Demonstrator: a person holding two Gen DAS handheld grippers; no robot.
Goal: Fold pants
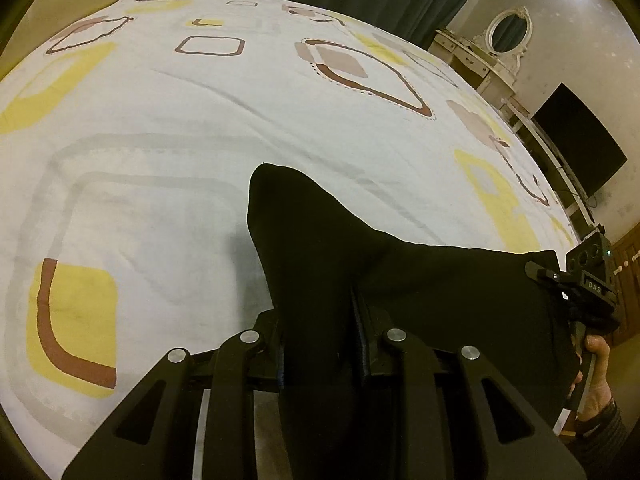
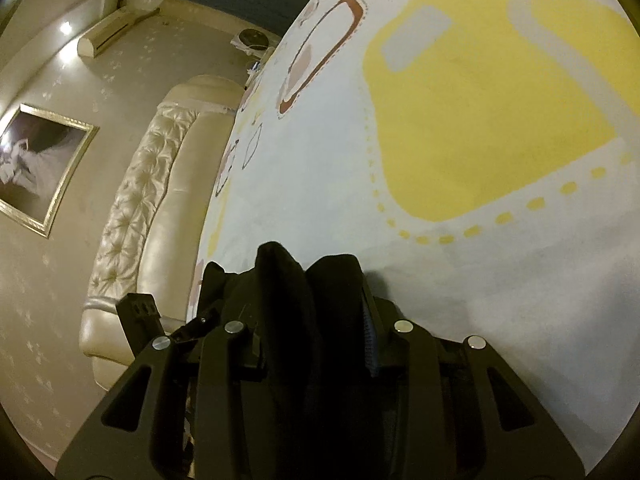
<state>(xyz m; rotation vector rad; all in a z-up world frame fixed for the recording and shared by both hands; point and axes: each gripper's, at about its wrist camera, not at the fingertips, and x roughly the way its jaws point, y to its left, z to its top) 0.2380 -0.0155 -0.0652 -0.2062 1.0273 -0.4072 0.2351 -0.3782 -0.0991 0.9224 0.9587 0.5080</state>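
Note:
The black pants [image 1: 320, 240] hang between my two grippers above the bed. My left gripper [image 1: 320, 320] is shut on one part of the black cloth, which rises in a peak in front of its fingers and stretches right toward my right gripper [image 1: 560, 284], seen at the right edge with a hand on its handle. In the right wrist view my right gripper [image 2: 320, 300] is shut on a bunched fold of the pants [image 2: 288, 280]. The left gripper [image 2: 140, 316] shows at lower left there. The rest of the pants is hidden below the grippers.
The bed sheet [image 1: 200, 120] is white with yellow and brown shapes. A cream tufted headboard [image 2: 160, 200] lies beyond the bed. A dressing table with an oval mirror [image 1: 508, 32] and a dark screen [image 1: 580, 140] stand at the right. A framed picture [image 2: 40, 168] hangs on the wall.

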